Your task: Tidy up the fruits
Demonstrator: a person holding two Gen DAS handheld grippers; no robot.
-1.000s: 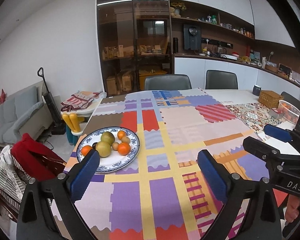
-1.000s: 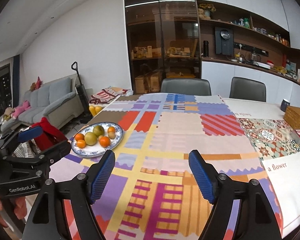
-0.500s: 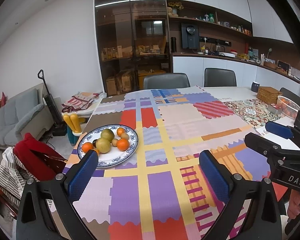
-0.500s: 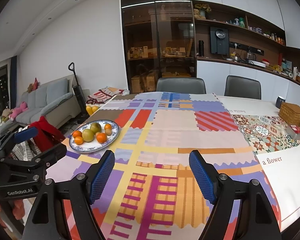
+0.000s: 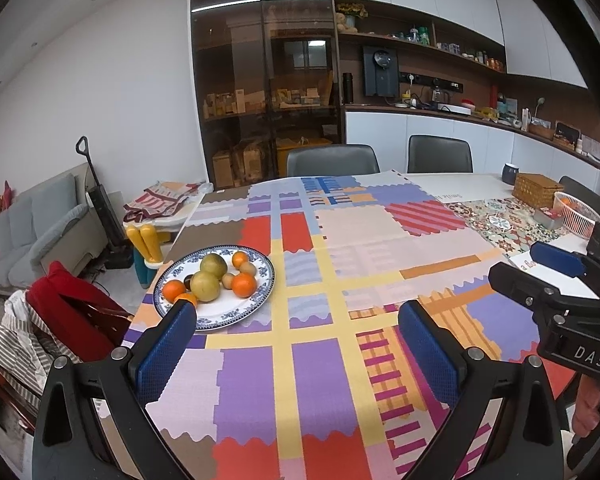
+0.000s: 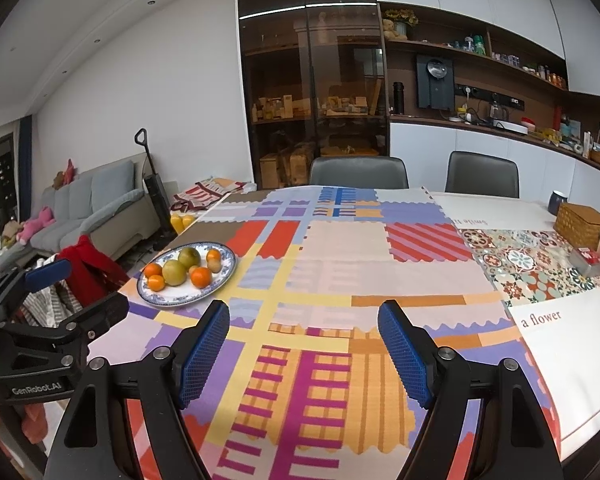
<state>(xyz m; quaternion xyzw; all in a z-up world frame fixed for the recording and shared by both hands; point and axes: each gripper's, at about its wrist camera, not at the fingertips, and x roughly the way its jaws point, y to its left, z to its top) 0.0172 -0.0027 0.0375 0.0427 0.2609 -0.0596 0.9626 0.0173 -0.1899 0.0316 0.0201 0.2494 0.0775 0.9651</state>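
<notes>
Both grippers, left gripper (image 5: 296,344) and right gripper (image 6: 304,344), rose slightly, wide open, empty; fruits (image 5: 216,280) remain gathered on plate (image 5: 256,304)

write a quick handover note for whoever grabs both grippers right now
Left gripper: open, holding nothing, above the tablecloth near the plate.
Right gripper: open, holding nothing, above the cloth's middle.
Fruit: oranges, two green fruits and small brown ones all lie on the plate at the table's left edge.
A white basket at far right holds something orange.
Fits either sorted or awaiting sorting.
</notes>
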